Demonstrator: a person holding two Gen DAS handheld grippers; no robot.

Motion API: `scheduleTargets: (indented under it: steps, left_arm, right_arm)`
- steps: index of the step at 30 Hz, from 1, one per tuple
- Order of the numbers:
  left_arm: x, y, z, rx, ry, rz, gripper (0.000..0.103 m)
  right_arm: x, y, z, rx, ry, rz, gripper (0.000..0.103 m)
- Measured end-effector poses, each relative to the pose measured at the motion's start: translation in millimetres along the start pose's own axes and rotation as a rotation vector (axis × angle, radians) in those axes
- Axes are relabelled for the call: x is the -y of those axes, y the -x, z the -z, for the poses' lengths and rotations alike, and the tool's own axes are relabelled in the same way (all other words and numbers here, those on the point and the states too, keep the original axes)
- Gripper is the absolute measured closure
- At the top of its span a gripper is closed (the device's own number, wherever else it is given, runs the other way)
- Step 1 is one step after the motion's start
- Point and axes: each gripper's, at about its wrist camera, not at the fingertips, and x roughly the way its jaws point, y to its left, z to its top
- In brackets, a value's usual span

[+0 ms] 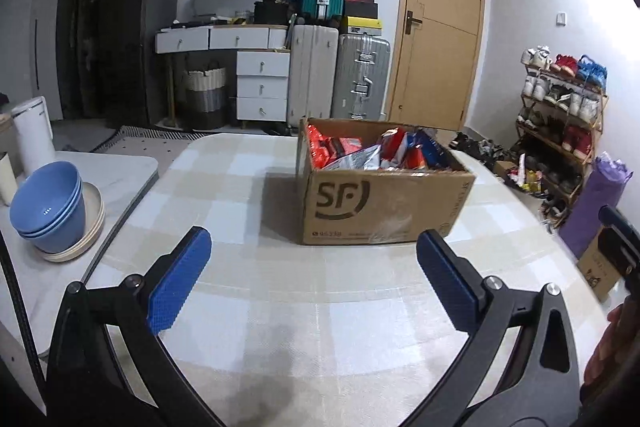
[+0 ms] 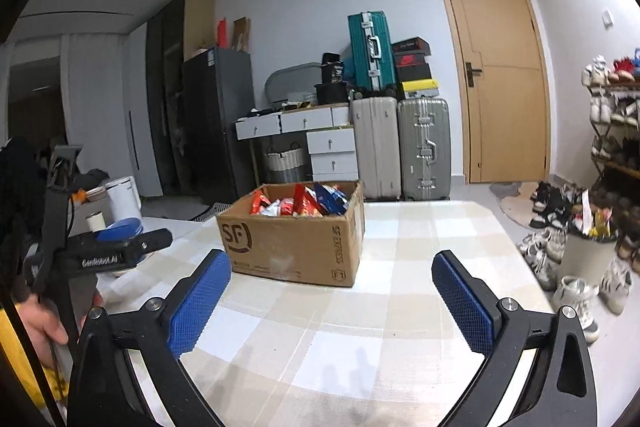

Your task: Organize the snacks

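We held the left gripper [image 1: 314, 259] above the table [image 1: 248, 307], its jaws spread wide with nothing between the blue pads [image 1: 180, 279]. The right gripper [image 2: 332, 283] hung over the same table [image 2: 420, 247] with its jaws just as wide and bare.

Everything else we placed from the box [image 1: 384, 203]. It sat on the checked cloth ahead of both grippers, apart from them, flaps open, with "SF" printed on its near side. The snacks [image 1: 372, 149] lay piled inside the box, mostly red, blue and silver packets reaching about to its rim. In the right wrist view the box [image 2: 296, 243] stood left of centre and the snacks [image 2: 300, 203] showed above its rim.

Left of the box, on a lower white surface, blue bowls [image 1: 50, 207] were stacked on pale plates [image 1: 86, 239]. Behind the box, against the far wall, stood suitcases [image 1: 340, 75] and a door [image 1: 440, 27]. Right of the box was a shoe rack [image 1: 560, 115].

In the right wrist view the left gripper [image 2: 120, 251] showed side-on, left of the box.
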Motion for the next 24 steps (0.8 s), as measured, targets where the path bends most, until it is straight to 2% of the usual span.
scheduleTargets:
  steps: [8, 16, 24]
  left_arm:
    - [-4, -31, 22, 0.043, -0.018, -0.051, 0.0]
    - [4, -39, 31, 0.074, -0.056, -0.062, 0.0]
    - [5, -36, 32, 0.083, -0.061, -0.065, 0.0]
  right_arm:
    - [20, -21, 16, -0.007, -0.053, 0.044, 0.001]
    - [34, -22, 19, -0.019, -0.122, 0.046, 0.001]
    - [27, -21, 21, -0.023, -0.091, 0.049, 0.001]
